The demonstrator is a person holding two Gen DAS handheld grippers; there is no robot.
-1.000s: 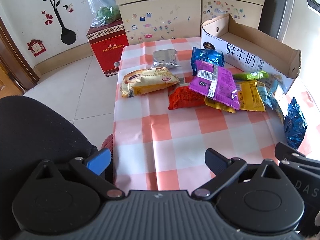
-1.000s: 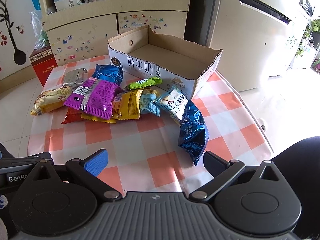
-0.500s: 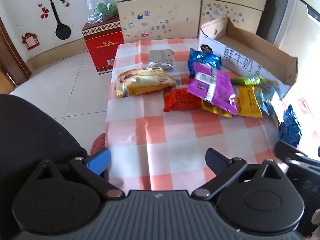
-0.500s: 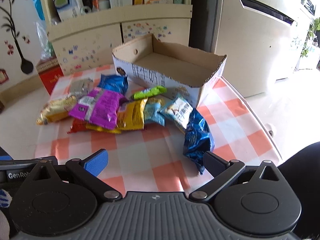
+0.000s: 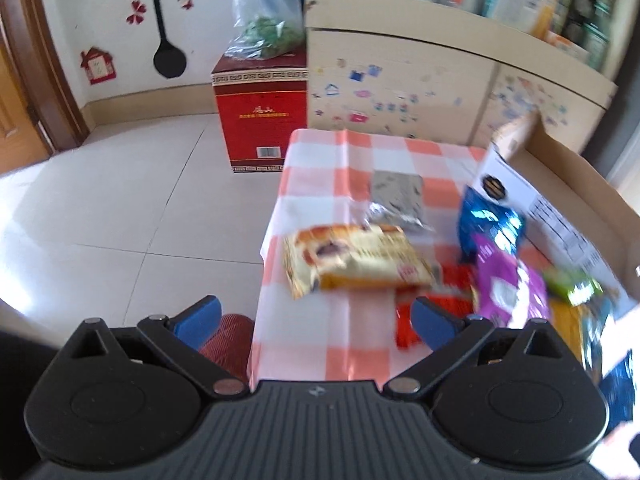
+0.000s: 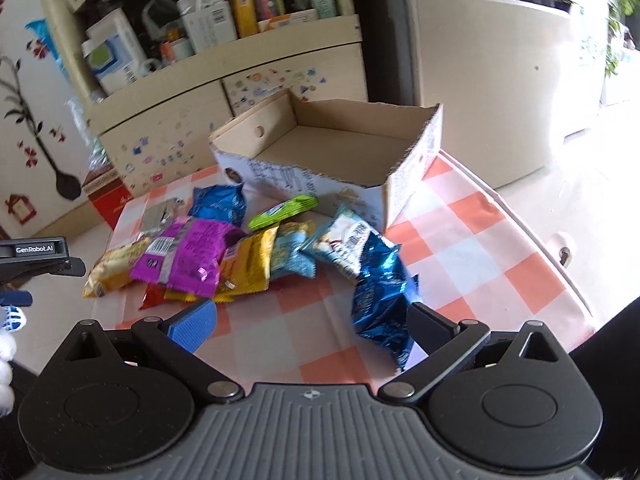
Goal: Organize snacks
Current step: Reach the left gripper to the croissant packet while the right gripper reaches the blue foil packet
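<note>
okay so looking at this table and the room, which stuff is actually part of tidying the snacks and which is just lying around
Part of the job: cardboard box, purple packet, yellow packet, green bar, dark blue bag, bread packet, silver packet.

Just lying about: red carton, shelf clutter, fridge.

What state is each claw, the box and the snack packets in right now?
Left claw: open, empty, above the table's near-left edge.
Right claw: open, empty, beside the dark blue packet.
Cardboard box: open-topped, nothing seen inside.
Purple packet: lying on top of the pile.
Bread packet: flat on the table, outside the box.
Silver packet: flat, apart from the pile.
</note>
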